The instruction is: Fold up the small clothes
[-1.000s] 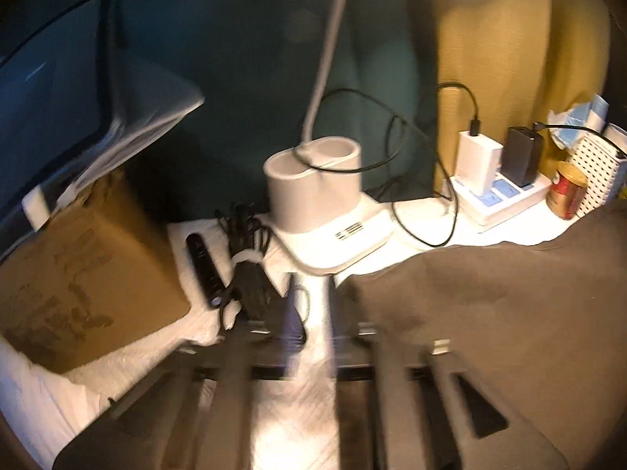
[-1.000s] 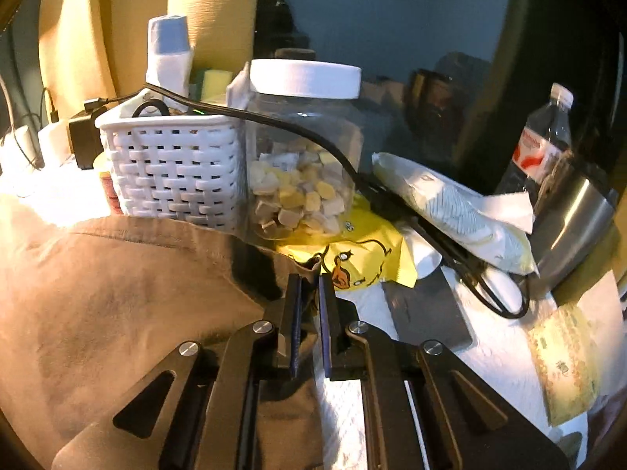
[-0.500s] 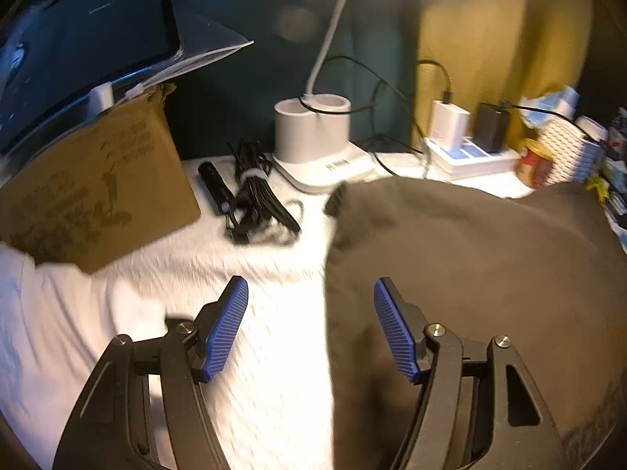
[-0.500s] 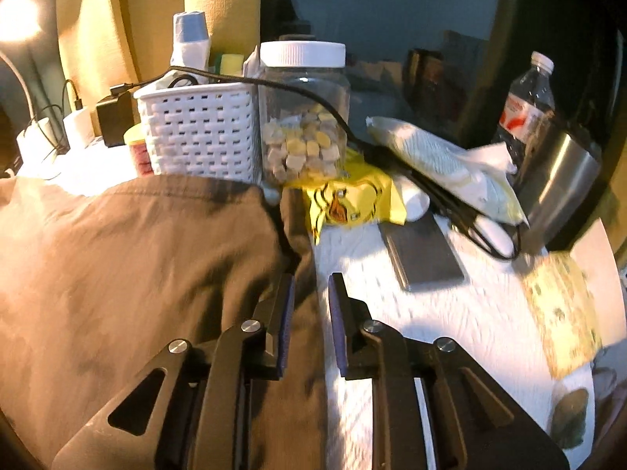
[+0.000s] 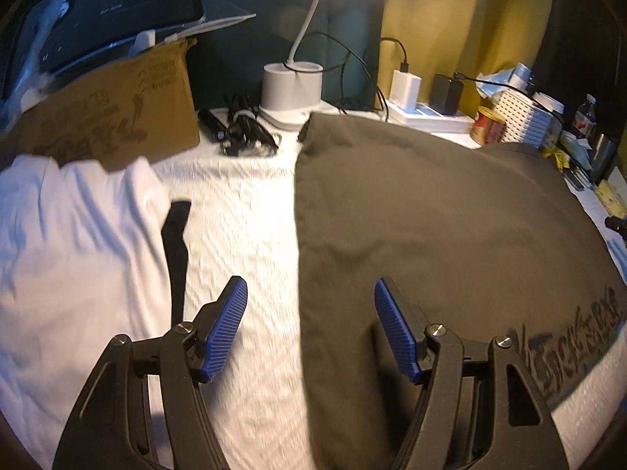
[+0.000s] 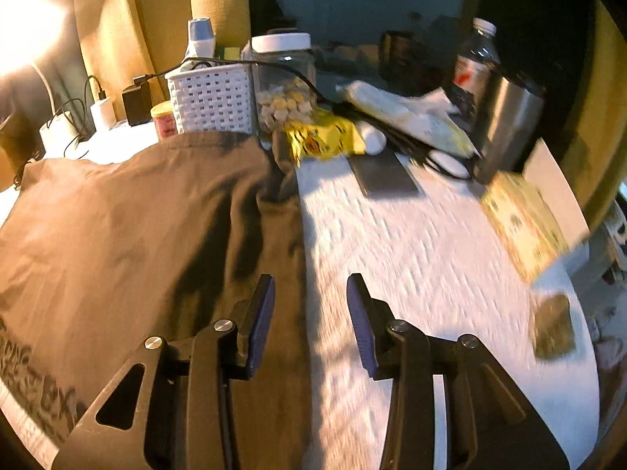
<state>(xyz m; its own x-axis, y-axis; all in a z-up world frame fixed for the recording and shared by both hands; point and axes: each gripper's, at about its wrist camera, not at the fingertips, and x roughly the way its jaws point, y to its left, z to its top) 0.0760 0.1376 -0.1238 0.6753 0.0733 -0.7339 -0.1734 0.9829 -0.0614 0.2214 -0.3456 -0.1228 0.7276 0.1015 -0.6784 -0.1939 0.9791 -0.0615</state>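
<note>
One brown shirt (image 5: 431, 227) lies spread flat on the white surface (image 5: 243, 211), its printed lettering along the near hem, and it fills the middle between the two tools. The left hand-held gripper (image 5: 309, 329) hangs over the shirt's left edge with its jaws wide apart and nothing pinched: one blue pad (image 5: 225, 327) sits above bare cloth-covered surface, the other above the brown fabric. The right hand-held gripper (image 6: 309, 321) is over the shirt's right edge, its jaws opening, released, with the edge of the fabric lying under the gap but not clamped. To the left I count one white garment (image 5: 66, 243) with one dark strip (image 5: 176, 246) lying on it, and one cardboard box (image 5: 117, 117) behind it. Along the back stand one white lamp base (image 5: 292, 90), one bundle of black cable (image 5: 243, 129), two chargers, one white (image 5: 405, 90) and one black (image 5: 444, 96), one red tin (image 5: 488, 131) and one white basket (image 6: 211, 98). On the right side there is one jar (image 6: 284, 78) with a white lid, one yellow packet (image 6: 321, 139), one plastic bottle (image 6: 476, 62), one steel cup (image 6: 509, 125) and one flat grey slab (image 6: 386, 176).
</note>
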